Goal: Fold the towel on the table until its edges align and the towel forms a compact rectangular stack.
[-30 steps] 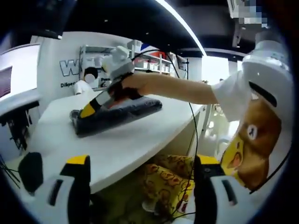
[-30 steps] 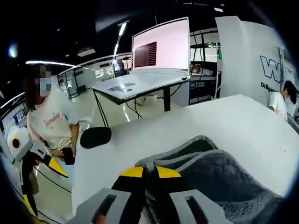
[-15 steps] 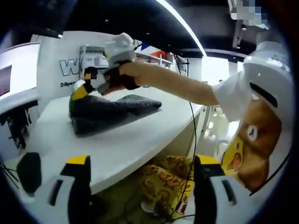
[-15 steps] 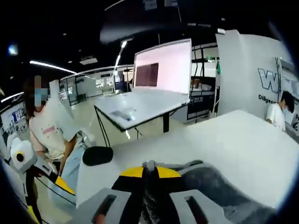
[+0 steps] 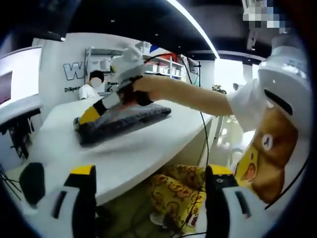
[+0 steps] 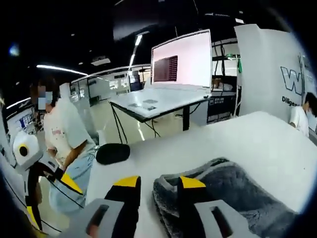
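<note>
The folded grey towel (image 5: pixel 121 120) lies on the white table (image 5: pixel 129 153), its near end cut off in the right gripper view, where the right gripper (image 6: pixel 156 184) spreads its fingers over it, while the left gripper (image 5: pixel 148 171) hangs off the table edge, fingers apart.

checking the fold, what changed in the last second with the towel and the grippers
The right gripper, shut on the towel's edge and lifting it half a second ago, lowered it and opened; the edge now lies flat between its fingers. The left gripper stayed open, off the table.

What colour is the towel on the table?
Dark grey; the towel shows best in the right gripper view, lying folded on the white table.
</note>
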A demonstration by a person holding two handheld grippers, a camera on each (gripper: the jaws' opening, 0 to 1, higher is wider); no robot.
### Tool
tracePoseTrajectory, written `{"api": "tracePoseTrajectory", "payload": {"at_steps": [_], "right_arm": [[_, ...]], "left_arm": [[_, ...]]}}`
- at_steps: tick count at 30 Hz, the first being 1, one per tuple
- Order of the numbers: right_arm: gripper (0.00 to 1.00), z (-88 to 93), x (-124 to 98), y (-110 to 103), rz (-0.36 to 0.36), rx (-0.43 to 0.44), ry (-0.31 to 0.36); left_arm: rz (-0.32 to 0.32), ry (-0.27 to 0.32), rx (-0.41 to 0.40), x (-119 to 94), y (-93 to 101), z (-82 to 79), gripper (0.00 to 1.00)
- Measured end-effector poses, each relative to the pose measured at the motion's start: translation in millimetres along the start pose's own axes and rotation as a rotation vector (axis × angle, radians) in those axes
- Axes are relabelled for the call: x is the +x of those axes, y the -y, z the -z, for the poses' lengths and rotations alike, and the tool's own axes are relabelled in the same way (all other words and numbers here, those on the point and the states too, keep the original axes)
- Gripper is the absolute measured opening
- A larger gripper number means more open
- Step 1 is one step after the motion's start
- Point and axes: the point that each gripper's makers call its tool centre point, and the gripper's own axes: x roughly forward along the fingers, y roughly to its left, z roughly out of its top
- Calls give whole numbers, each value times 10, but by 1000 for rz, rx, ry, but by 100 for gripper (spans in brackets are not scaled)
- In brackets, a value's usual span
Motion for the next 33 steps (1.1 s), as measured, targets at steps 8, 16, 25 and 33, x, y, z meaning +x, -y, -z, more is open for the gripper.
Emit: {"api": "tracePoseTrajectory", "payload": {"at_steps": [8,16,25,33], "right_arm": [[59,129,-985,104,65,-44,-20],[70,837,-2121,272,234,25,-91],[90,1672,-3131,11,360,117,-190],[100,2098,-3395,-292,338,156,-219]], "left_arm": [[7,-17,8,45,6,0,97],[15,-38,29,152,-59,-72,98],[-5,-74,53,191,-111,-112,99],[-55,-107,42,91,-140,-91,99]]}}
